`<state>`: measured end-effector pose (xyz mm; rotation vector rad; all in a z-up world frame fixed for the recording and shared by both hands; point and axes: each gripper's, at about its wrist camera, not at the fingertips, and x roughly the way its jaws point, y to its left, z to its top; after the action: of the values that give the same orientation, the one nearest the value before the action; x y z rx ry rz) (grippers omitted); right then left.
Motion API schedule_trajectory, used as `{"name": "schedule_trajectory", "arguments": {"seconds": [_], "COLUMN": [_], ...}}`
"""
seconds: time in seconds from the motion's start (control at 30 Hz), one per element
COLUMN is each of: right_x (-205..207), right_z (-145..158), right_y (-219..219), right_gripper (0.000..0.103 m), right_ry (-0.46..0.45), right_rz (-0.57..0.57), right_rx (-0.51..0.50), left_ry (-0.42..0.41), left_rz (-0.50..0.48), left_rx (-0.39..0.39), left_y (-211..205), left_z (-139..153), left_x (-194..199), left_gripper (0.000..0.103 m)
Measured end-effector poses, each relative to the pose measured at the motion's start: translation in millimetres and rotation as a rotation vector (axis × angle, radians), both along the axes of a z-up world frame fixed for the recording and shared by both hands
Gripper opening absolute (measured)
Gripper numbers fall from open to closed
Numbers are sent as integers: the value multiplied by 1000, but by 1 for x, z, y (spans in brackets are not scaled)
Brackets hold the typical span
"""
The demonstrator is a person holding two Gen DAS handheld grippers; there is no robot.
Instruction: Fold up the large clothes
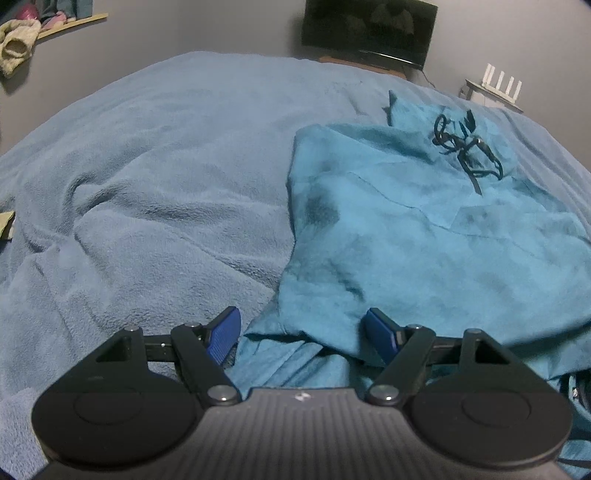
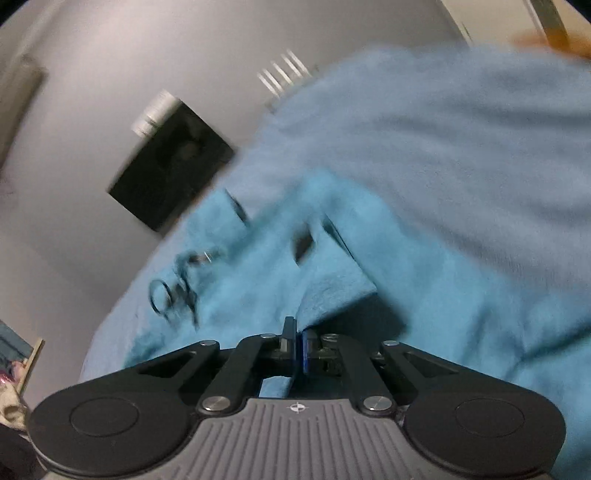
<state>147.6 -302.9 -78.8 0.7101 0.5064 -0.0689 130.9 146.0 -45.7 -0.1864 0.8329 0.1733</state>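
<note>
While on one blanket [image 1: 147, 166], one teal garment [image 1: 424, 240], two tongs.

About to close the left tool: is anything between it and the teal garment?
Nothing visible. The open left tool already straddles the teal garment's near edge on the blue blanket; only cloth lies between its fingers.

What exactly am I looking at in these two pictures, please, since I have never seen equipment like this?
A person holds a two-finger gripper in each hand; a fisheye camera on each looks along its fingers. The left view shows the left gripper open, its blue pads either side of the near edge of a teal garment with a dark drawstring, spread on a light blue blanket. The blurred, tilted right view shows the right gripper shut on a fold of that garment. A dark screen stands by the wall.
</note>
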Motion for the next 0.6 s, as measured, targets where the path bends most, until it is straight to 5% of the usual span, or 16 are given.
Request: {"name": "schedule_trajectory", "arguments": {"seconds": [0.1, 0.2, 0.33, 0.43, 0.6], "right_x": [5, 25, 30, 27, 23], "right_z": [14, -2, -19, -2, 10], "right_y": [1, -1, -7, 0, 16], "right_gripper": [4, 10, 33, 56, 57], "right_ry": [-45, 101, 181, 151, 187], "right_rz": [-17, -16, -61, -115, -102], "right_rx": [-80, -98, -59, -168, -338], "left_ry": [-2, 16, 16, 3, -5], "left_rz": [-22, -32, -35, -43, -53], "left_rx": [14, 38, 57, 72, 95], "left_y": [-3, -8, -12, -15, -18], "left_z": [0, -1, -1, 1, 3], "left_x": [1, 2, 2, 0, -1], "left_gripper": [75, 75, 75, 75, 75]}}
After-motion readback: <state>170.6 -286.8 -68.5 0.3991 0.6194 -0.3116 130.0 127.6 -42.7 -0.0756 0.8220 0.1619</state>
